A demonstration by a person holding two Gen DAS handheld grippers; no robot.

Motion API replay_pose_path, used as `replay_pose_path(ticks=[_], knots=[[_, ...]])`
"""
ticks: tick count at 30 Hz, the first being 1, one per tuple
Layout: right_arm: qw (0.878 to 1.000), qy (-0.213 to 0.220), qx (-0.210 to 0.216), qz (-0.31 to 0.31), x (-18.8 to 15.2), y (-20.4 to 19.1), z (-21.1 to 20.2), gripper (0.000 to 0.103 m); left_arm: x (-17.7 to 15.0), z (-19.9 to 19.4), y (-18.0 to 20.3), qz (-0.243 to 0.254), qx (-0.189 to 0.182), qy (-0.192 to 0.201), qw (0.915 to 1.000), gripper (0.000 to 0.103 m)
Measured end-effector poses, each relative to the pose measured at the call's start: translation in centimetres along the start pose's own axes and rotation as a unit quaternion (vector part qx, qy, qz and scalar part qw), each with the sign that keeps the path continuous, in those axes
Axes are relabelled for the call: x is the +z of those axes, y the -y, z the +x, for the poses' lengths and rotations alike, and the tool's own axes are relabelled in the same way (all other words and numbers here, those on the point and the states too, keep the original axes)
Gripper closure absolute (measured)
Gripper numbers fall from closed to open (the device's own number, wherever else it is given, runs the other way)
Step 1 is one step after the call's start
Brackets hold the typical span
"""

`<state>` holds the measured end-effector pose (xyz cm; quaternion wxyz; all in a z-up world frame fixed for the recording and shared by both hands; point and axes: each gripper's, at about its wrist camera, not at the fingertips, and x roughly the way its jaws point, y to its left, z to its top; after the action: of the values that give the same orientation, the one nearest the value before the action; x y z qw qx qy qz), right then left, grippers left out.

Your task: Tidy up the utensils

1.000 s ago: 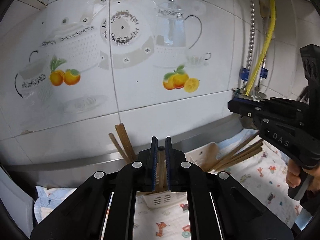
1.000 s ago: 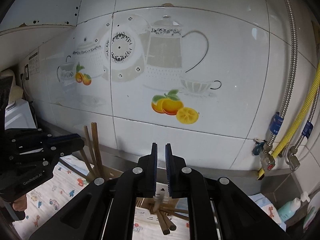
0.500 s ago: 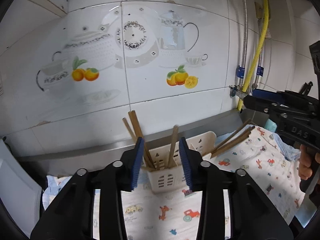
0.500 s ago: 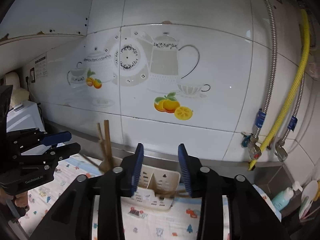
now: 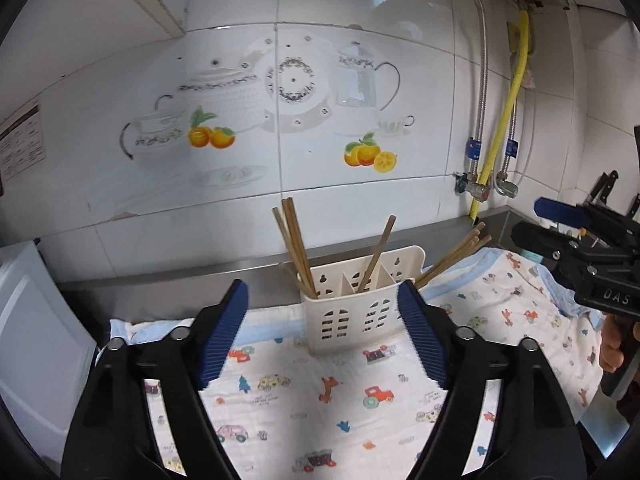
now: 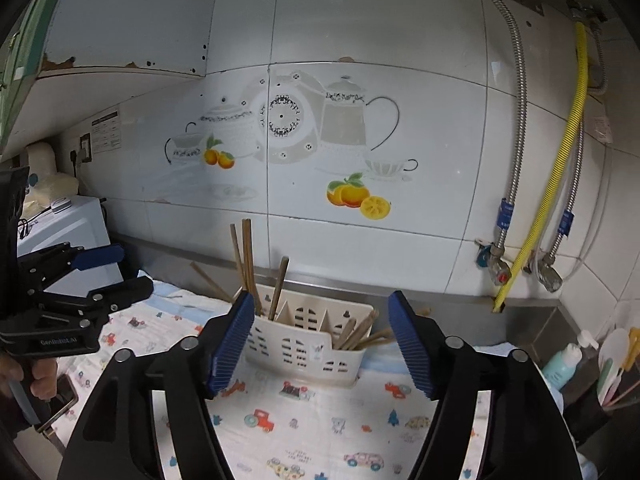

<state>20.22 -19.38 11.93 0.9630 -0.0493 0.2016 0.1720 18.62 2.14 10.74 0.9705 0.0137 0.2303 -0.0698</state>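
A cream slotted utensil holder (image 5: 352,312) stands on a cartoon-print cloth (image 5: 320,400) against the tiled wall. Two brown chopsticks (image 5: 294,240) stand in its left slot, one (image 5: 378,252) in the middle, and several (image 5: 456,256) lean out to the right. My left gripper (image 5: 322,334) is open and empty, just in front of the holder. My right gripper (image 6: 320,340) is open and empty, also facing the holder (image 6: 304,344). Each gripper shows in the other's view, the right one (image 5: 560,224) and the left one (image 6: 104,272).
A white appliance (image 6: 64,240) stands at the left. Metal hoses and a yellow gas pipe (image 6: 560,140) run down the wall at the right. A green bottle (image 6: 560,364) and a cup of utensils (image 6: 612,376) sit at the far right. One loose chopstick (image 6: 210,280) lies behind the holder.
Both grippers opened and drew back from the holder. The left one let go of the chopstick it held; that chopstick now stands in the middle slot.
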Motion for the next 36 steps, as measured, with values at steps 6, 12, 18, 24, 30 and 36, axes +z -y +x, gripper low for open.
replay_pose_path(ticks=[6, 12, 18, 24, 30, 36], knots=[[1.0, -0.007, -0.004, 0.007, -1.6, 0.0, -1.2, 0.029, -1.5, -1.7, -0.4, -0.007, 0.007, 0.007, 0.9999, 0.016], [1.0, -0.012, -0.003, 0.021, -3.4, 0.0, -2.5, 0.023, -3.3, -3.6, -0.5, -0.019, 0.01, 0.022, 0.9995, 0.008], [1.0, -0.015, -0.004, 0.027, -5.1, -0.4, -4.0, 0.016, -4.7, -4.8, -0.2, -0.017, 0.027, 0.029, 0.9991, 0.005], [0.999, -0.014, -0.015, 0.028, -6.6, -1.1, -5.7, 0.012, -5.8, -6.2, 0.4, -0.022, 0.024, 0.036, 0.9988, 0.005], [0.999, -0.019, -0.019, 0.044, -8.0, -1.1, -7.2, 0.011, -7.0, -7.5, 0.7, -0.035, 0.02, 0.03, 0.9988, 0.005], [0.997, -0.024, -0.026, 0.062, -9.5, -0.7, -8.3, 0.011, -8.4, -9.1, 0.6, -0.049, 0.017, 0.027, 0.9983, 0.005]])
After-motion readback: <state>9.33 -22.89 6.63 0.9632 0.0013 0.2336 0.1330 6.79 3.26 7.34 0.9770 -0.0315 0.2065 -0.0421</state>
